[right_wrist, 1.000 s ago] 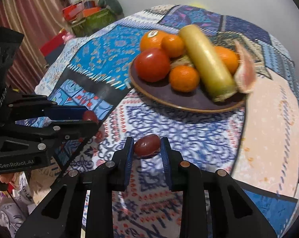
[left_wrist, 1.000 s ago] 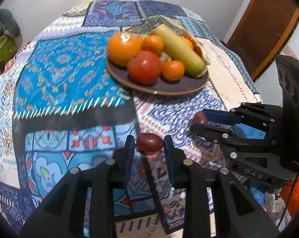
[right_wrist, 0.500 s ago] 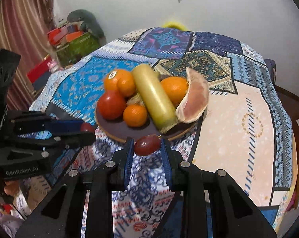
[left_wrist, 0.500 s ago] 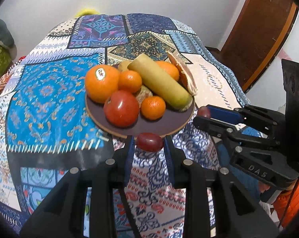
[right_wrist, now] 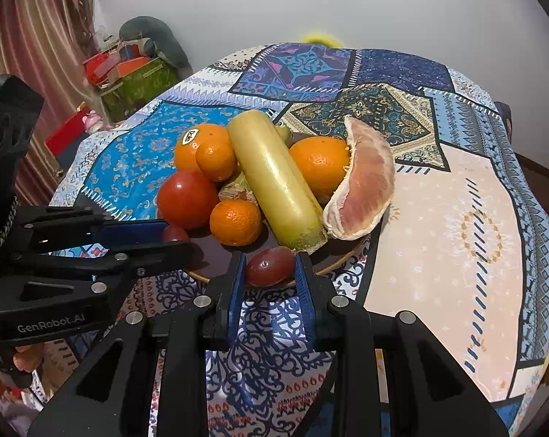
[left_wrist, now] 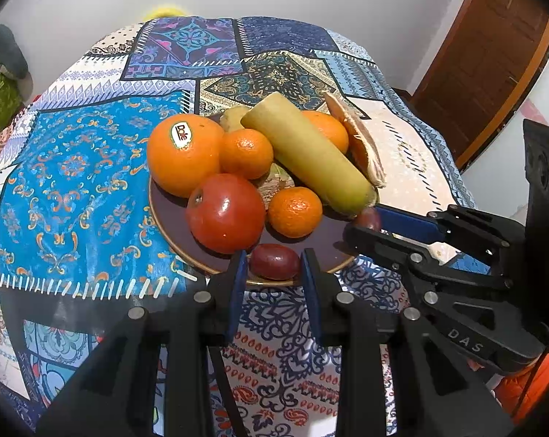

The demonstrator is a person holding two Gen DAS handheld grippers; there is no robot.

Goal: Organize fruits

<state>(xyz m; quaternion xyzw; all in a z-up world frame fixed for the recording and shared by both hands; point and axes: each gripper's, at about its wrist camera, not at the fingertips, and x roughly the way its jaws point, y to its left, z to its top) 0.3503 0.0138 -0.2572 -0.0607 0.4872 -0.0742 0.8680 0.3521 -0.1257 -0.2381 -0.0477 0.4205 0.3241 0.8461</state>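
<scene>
Grapes sit pinched in both my claws: my left claw (left_wrist: 274, 267) grips a red grape (left_wrist: 273, 260) over the plate's (left_wrist: 165, 215) near rim, and my right claw (right_wrist: 269, 271) grips a second grape (right_wrist: 269, 267) just beside it over the same rim. The plate rests on a patterned cloth (left_wrist: 74, 182) and carries a big orange (left_wrist: 183, 153) stickered "Dole", two mandarins, a tomato (left_wrist: 225, 213), a yellow-green stalk (left_wrist: 307, 156), a second orange and a pomelo wedge (right_wrist: 362, 185). Lettering "DAS" shows on my right claw's body, "GenRobot.AI" on my left's.
</scene>
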